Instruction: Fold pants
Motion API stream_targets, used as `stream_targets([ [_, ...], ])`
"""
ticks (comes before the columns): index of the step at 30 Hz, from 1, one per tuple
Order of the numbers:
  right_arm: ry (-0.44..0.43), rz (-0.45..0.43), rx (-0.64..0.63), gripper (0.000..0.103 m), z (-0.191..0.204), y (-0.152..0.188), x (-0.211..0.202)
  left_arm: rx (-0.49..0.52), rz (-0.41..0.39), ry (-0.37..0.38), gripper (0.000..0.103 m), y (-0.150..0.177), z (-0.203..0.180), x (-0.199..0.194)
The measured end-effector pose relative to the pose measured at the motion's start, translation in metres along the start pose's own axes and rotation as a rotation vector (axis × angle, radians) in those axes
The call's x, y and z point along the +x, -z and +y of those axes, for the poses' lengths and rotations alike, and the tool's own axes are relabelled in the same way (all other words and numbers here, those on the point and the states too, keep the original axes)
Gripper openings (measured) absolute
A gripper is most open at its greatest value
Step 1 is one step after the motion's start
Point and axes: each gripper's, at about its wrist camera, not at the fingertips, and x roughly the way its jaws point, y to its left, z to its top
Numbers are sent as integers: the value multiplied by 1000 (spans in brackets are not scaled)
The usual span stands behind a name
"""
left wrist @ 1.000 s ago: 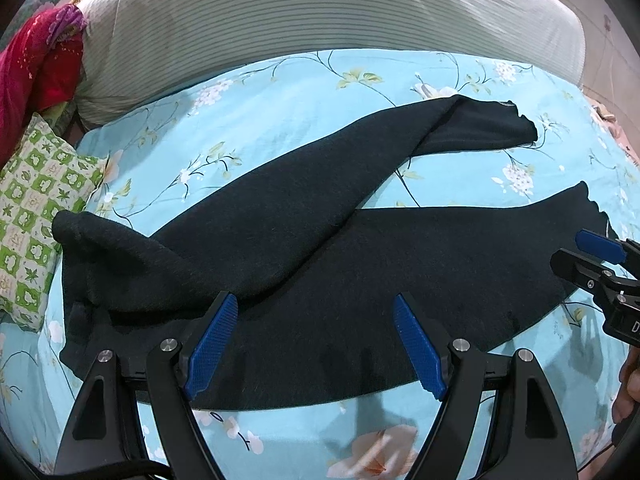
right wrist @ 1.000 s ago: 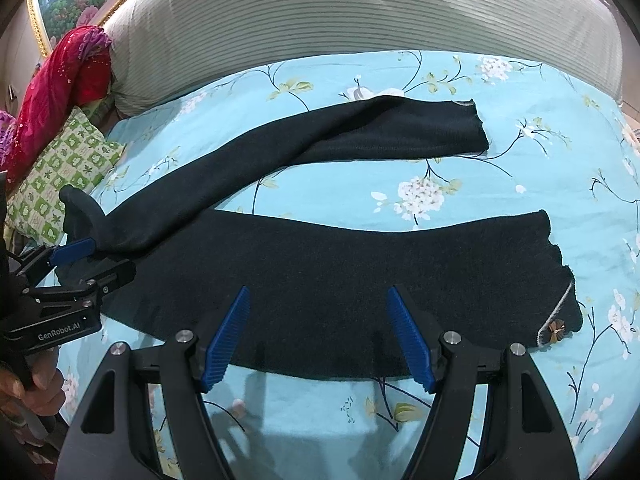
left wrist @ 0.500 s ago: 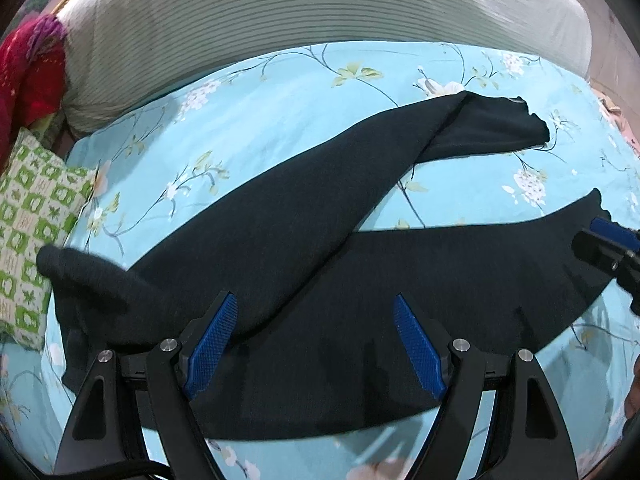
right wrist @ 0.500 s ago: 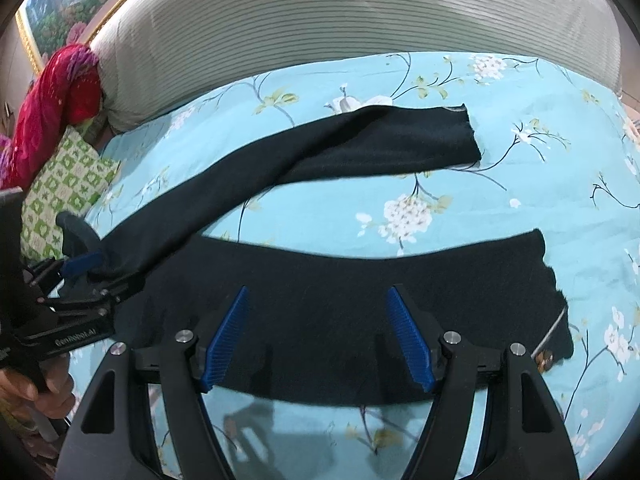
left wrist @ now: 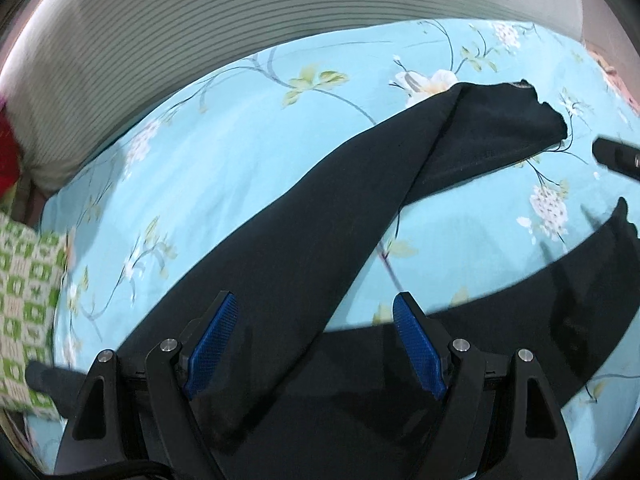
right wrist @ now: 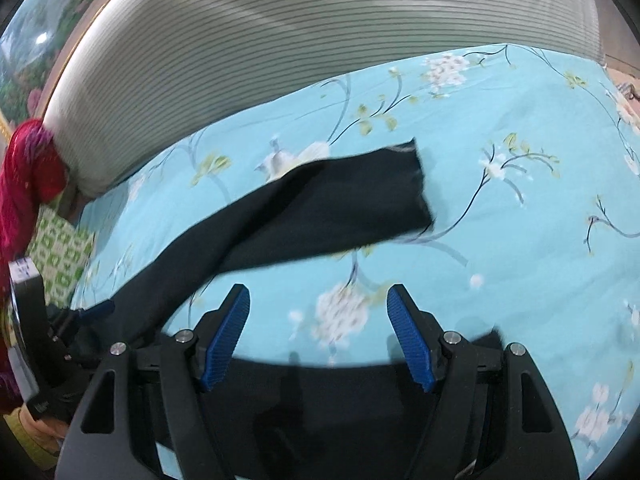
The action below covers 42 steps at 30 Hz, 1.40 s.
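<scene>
- Covering most of both views, a bed (left wrist: 248, 168) wears a light blue sheet printed with white flowers and thin branches.
- Running across the far side, from 10 to 2 o'clock, is a long grey striped pillow (left wrist: 280, 12).
- Lying on the sheet are the black pants (left wrist: 304, 240), spread in a V: one leg stretches toward 1 o'clock in the left wrist view with its cuff partly doubled over, the other runs out toward 3 o'clock.
- The waist end sits low, at 6 to 7 o'clock, beneath the left tool (left wrist: 312, 344).
- The left tool hangs over the crotch area, its blue pads apart and holding nothing.
- The right tool (right wrist: 318, 336) hovers above the near leg's upper edge, pads likewise spread wide and empty.
- A green and white checked cushion (left wrist: 24, 312) lies at 8 o'clock.
- A red cloth (right wrist: 24, 184) shows at 9 o'clock in the right wrist view.
</scene>
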Motion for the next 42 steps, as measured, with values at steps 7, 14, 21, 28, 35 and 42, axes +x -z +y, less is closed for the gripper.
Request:
stream_targets([
  [7,-19,26,46,72,-29,-34,20,65,49,-2,80,-28,-13,33],
  [14,-13,52,65,72,-55,-61,46,59,102,27,78,-37,-7,58],
  [21,16,99,24,71,-80,-97,83,31,123,124,48,-47,21,70],
  [28,5,131,-106,34,-79,-121,110,21,127,230,19,-54,52,67],
  [35,-60,128,-103,8,-82,-126,105,-3,114,291,8,-53,76,46],
  [42,-145,57,-148,7,-80,-125,69,-8,65,360,7,-39,95,0],
])
